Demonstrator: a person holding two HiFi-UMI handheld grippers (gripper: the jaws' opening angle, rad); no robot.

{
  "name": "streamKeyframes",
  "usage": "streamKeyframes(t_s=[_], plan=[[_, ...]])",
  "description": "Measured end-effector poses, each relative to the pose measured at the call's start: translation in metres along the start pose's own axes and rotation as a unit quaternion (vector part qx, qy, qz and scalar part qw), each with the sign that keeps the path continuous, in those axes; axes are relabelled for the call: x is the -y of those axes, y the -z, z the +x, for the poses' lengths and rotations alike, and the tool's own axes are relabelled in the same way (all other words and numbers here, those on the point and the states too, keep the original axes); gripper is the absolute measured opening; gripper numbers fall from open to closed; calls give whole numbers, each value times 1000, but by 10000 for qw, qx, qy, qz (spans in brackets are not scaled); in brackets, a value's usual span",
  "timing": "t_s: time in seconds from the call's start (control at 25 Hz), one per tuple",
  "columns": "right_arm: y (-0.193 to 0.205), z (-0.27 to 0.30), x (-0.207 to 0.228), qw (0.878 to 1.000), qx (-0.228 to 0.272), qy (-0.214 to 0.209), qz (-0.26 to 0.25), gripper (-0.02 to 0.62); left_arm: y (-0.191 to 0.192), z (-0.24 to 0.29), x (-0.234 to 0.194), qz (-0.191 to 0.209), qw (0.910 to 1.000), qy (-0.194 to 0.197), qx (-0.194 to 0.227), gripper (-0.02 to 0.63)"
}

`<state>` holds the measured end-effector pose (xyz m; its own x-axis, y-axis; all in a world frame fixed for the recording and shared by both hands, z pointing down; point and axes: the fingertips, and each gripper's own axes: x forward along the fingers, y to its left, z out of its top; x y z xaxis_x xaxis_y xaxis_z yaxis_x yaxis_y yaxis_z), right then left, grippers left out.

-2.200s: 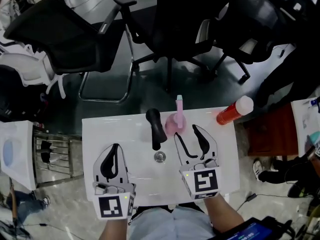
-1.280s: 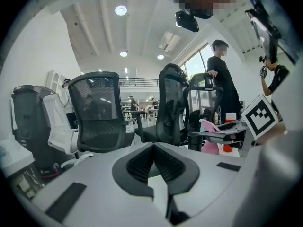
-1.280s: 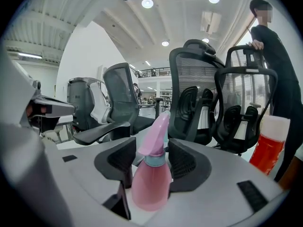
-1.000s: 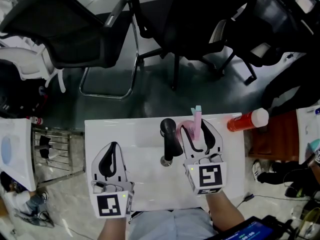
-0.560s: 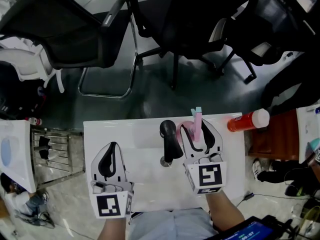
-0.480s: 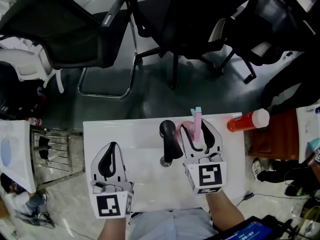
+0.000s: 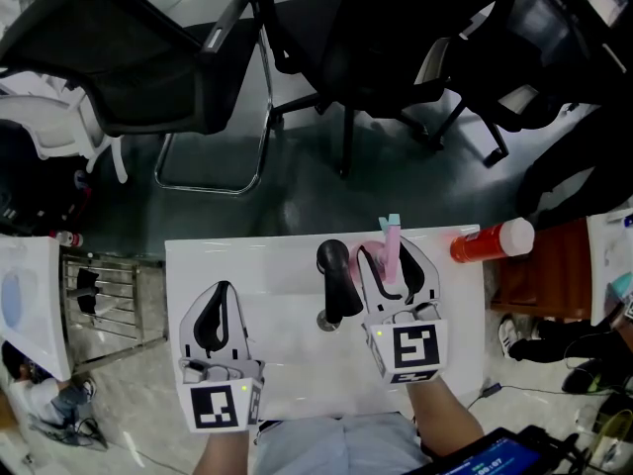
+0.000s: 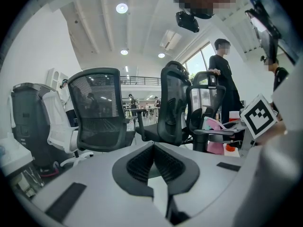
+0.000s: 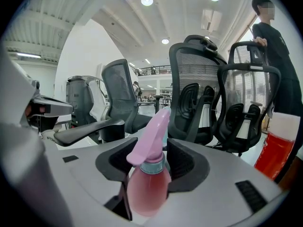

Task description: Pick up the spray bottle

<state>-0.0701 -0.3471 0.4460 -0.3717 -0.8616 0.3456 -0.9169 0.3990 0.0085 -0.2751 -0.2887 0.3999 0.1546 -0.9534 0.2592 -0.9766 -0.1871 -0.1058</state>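
Note:
A pink spray bottle (image 7: 392,234) stands upright near the far edge of the white table (image 7: 287,364). My right gripper (image 7: 388,255) reaches around it, one jaw on each side. In the right gripper view the bottle (image 9: 147,183) fills the gap of the right gripper (image 9: 151,155), whose jaws are closing; its round body is at the pads, and I see no firm squeeze. My left gripper (image 7: 220,297) rests at the table's near left with its jaws together and nothing between them. The left gripper (image 8: 154,148) points at the chairs.
A black curved handle (image 7: 336,277) on a round metal base stands just left of the bottle. A red bottle with a white cap (image 7: 492,237) lies at the table's right edge. Black office chairs (image 7: 148,57) stand beyond the table. A person (image 8: 227,93) stands at the right.
My right gripper has moved forward so that the pink bottle, earlier ahead of it, now sits between its jaws. The left gripper has stayed put.

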Motion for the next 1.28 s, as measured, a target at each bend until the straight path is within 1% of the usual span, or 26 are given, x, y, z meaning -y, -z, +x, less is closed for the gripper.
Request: streamKeyframes(t_s=[0.8,1.28], plan=[[3,4,-1,9999,-47,-105,-44,161,0,2,-1,17,10000,-15,-26,15],[2,3,-1,10000,-40,-65,-32,155,-2,1,-3,15,10000,-24,-2,17]])
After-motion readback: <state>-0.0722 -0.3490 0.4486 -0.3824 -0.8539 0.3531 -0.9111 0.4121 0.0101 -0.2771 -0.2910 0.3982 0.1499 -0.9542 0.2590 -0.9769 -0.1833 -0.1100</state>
